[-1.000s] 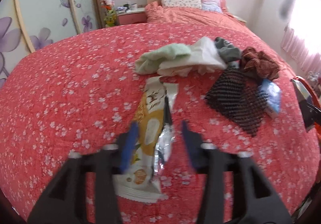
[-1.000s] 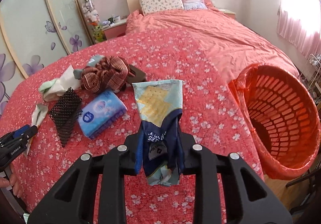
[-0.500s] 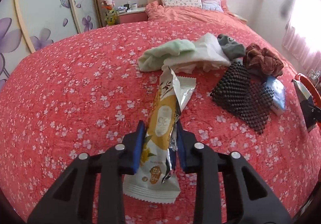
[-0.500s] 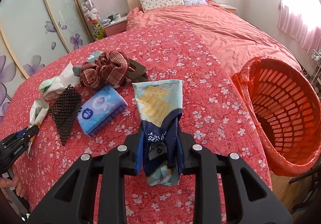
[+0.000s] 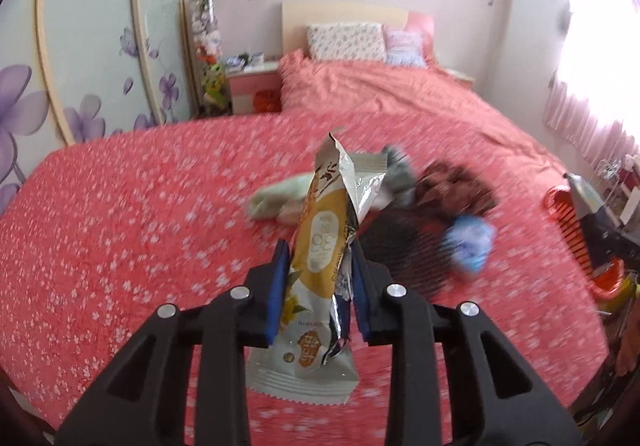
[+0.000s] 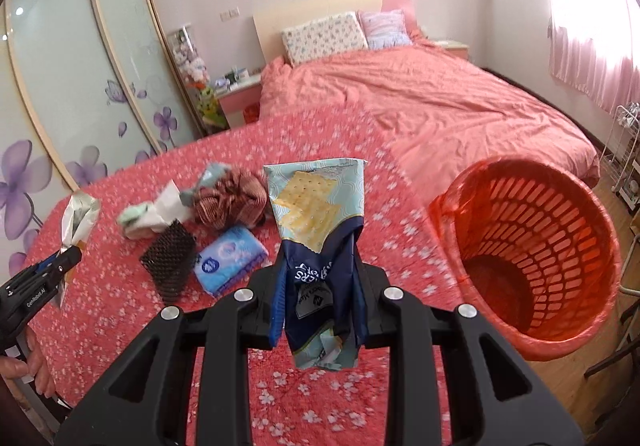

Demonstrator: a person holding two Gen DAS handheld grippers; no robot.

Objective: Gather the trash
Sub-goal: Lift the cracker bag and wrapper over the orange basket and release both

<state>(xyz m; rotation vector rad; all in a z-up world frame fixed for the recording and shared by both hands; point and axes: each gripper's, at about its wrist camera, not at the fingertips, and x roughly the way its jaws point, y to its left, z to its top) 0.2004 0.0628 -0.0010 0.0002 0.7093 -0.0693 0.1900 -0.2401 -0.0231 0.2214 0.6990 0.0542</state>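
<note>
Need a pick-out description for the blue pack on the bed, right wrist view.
On the red floral bedspread, find the clutter pile left of the orange basket. The blue tissue pack lies at its near edge, beside the black mesh piece. It is the pile's only blue, flat plastic packet.

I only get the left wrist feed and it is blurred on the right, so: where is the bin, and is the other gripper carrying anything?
Observer: The right gripper is shut on a cracker wrapper.
Operator: And the bin?
Observer: The orange basket stands off the bed's edge, to the right of that gripper, opening tilted toward it.
Operator: Anything in it?
Observer: Its visible inside looks empty; only an orange liner shows at the rim.
</note>
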